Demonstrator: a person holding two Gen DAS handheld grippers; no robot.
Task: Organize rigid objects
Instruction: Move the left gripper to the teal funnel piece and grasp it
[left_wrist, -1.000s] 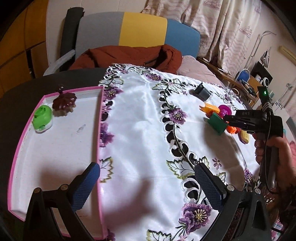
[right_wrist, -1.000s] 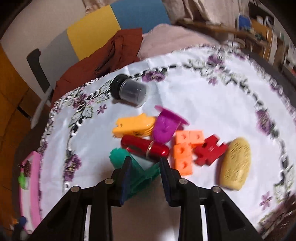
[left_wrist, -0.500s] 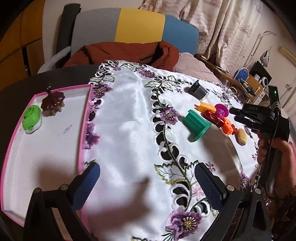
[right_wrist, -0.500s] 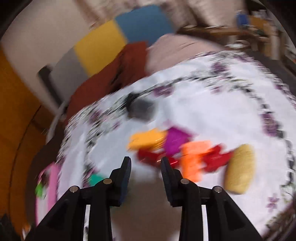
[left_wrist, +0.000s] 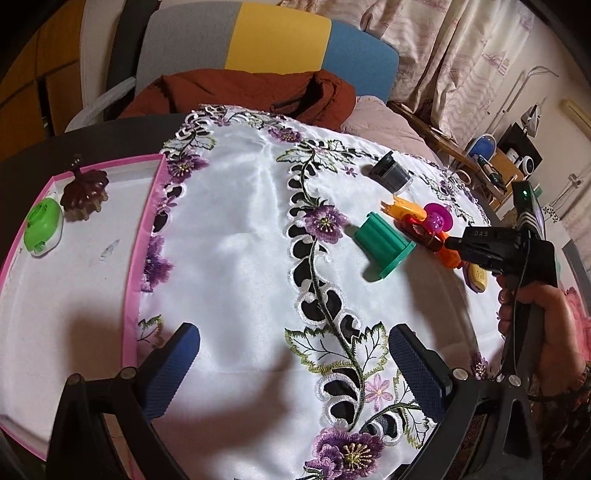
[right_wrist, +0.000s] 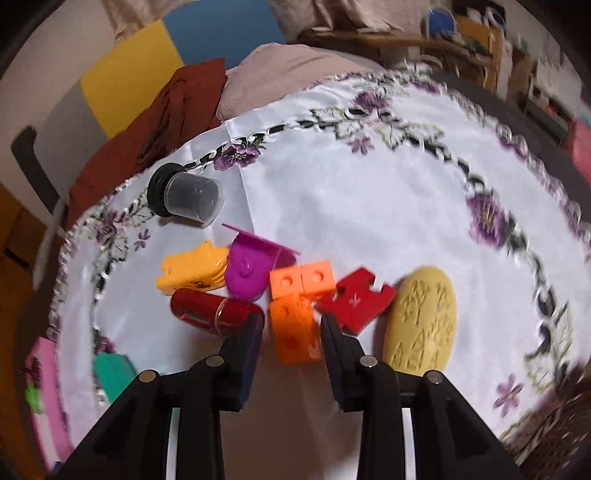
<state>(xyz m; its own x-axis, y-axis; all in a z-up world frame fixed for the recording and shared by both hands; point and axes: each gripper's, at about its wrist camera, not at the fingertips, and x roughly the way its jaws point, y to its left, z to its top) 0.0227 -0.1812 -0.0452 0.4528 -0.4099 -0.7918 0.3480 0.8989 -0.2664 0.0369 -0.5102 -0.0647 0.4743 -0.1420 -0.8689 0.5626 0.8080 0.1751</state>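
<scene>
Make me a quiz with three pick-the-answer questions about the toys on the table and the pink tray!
1. Where is the green round toy?
A. in the pink tray
B. on the flowery cloth
C. on the chair

2. How many things lie in the pink tray?
A. none
B. two
C. five

3. How is the dark jar with the black lid placed?
A. standing upright
B. lying on its side
C. held in a gripper

Answers:
1. A: the green round toy sits inside the pink tray, near its far left corner.
2. B: only that toy and the brown leaf-shaped toy beside it are in the tray.
3. B: the dark jar lies on its side on the cloth, away from the right gripper, whose fingers straddle the orange block.
</scene>
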